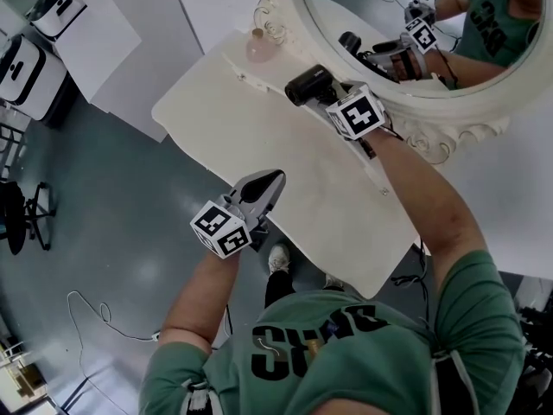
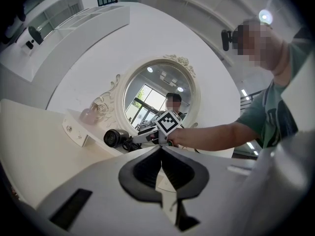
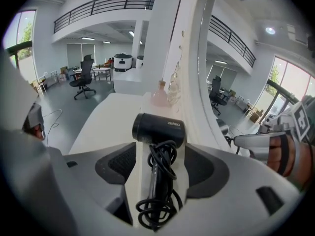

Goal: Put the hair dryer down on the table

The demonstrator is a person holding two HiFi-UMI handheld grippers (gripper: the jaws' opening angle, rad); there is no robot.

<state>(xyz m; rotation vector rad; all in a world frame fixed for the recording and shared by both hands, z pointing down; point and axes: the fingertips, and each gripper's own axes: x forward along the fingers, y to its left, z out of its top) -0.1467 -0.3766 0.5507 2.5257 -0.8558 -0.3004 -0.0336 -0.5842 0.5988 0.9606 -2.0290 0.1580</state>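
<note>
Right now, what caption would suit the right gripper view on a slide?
Right gripper, jaws open, straddles the black hair dryer lying on the white table, its cord coiled up.

Your right gripper reaches over the cream table, with the black hair dryer at its tips, just beside the ornate white mirror frame. Your left gripper hovers at the table's near edge, jaws drawn to a point. A pink bottle stands by the frame.

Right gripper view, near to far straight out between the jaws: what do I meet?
cord → hair dryer → pink bottle
</note>
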